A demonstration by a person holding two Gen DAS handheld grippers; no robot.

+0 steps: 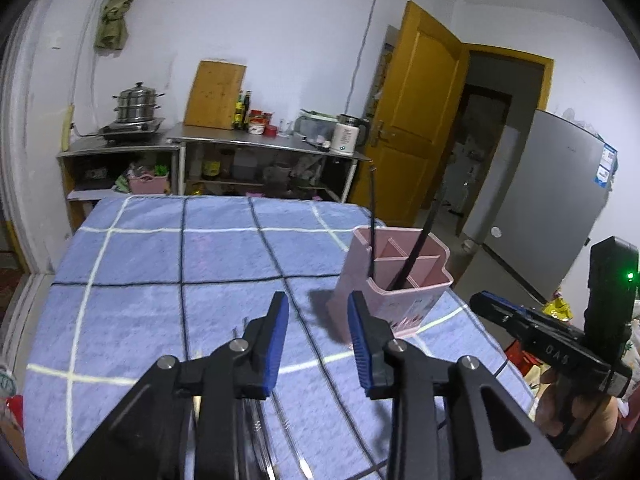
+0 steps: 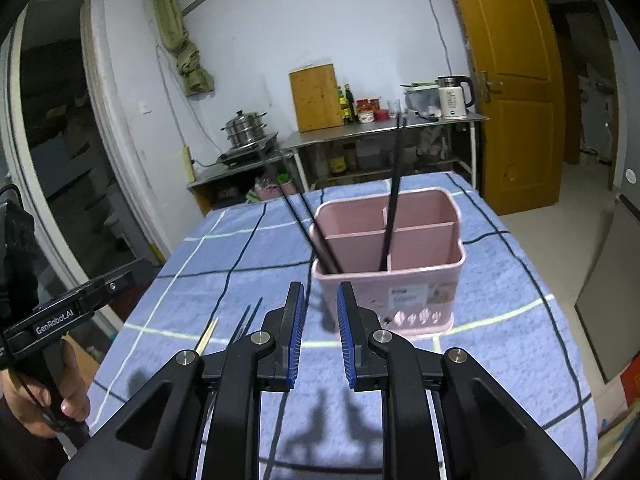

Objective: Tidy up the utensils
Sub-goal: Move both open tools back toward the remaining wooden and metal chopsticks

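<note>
Utensils on the cloth are mostly hidden under the gripper bodies: from the right wrist only the dark tips of loose black chopsticks (image 2: 246,320) and the end of a pale wooden pair (image 2: 207,337) poke out left of the fingers; from the left wrist, thin clear or metallic rods near the bottom edge are too blurred to name. Left gripper (image 1: 318,338) has its jaws spread, nothing between the blue ribbed pads. Right gripper (image 2: 320,334) stands narrowly parted, also empty. Pink plastic utensil holder (image 2: 388,264), rounded corners, inner dividers, sits upright near the table's right side, just ahead of the right gripper. Two pairs of black chopsticks (image 2: 394,192) stand in it, one leaning left in the front-left compartment, one nearly upright against the central divider. Table (image 1: 140,256) covered in blue towelling with white and black grid lines; wide bare stretch to the left and beyond the holder. Person's hand (image 2: 60,396) grips the left handle at the table's near-left edge.
</note>
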